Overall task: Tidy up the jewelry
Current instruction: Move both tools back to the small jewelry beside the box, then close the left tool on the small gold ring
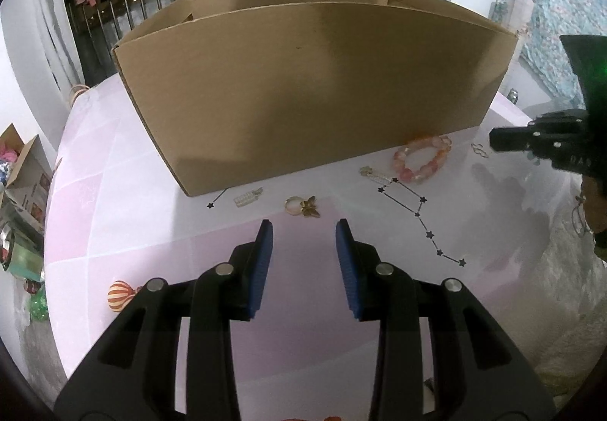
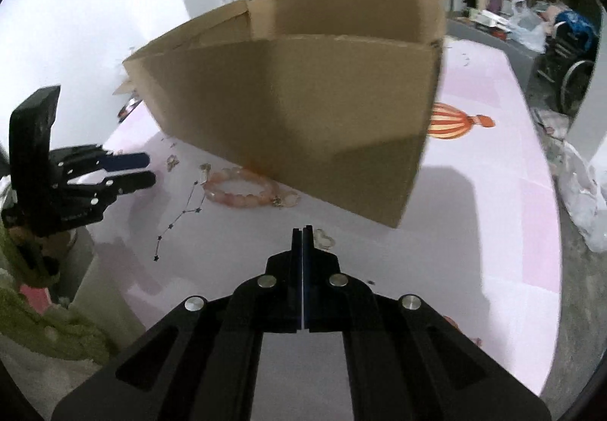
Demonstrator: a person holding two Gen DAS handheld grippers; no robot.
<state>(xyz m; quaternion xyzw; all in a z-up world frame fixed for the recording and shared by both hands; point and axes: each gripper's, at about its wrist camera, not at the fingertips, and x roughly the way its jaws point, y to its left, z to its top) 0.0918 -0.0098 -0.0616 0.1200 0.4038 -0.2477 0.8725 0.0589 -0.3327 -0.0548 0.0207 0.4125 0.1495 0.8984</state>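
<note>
A large open cardboard box stands on the pink table; it also shows in the right wrist view. In front of it lie a pink bead bracelet, a ring with a gold butterfly charm, a small silver clip, another silver clip and a thin clear ring. My left gripper is open and empty, just short of the butterfly ring. My right gripper is shut with nothing seen between the pads, next to a clear ring. The bracelet lies ahead to its left.
The table cover bears printed star lines and striped balloons. Small boxes and clutter sit off the table's left edge. A plastic bag lies at the right. A railing with hanging clothes stands behind the box.
</note>
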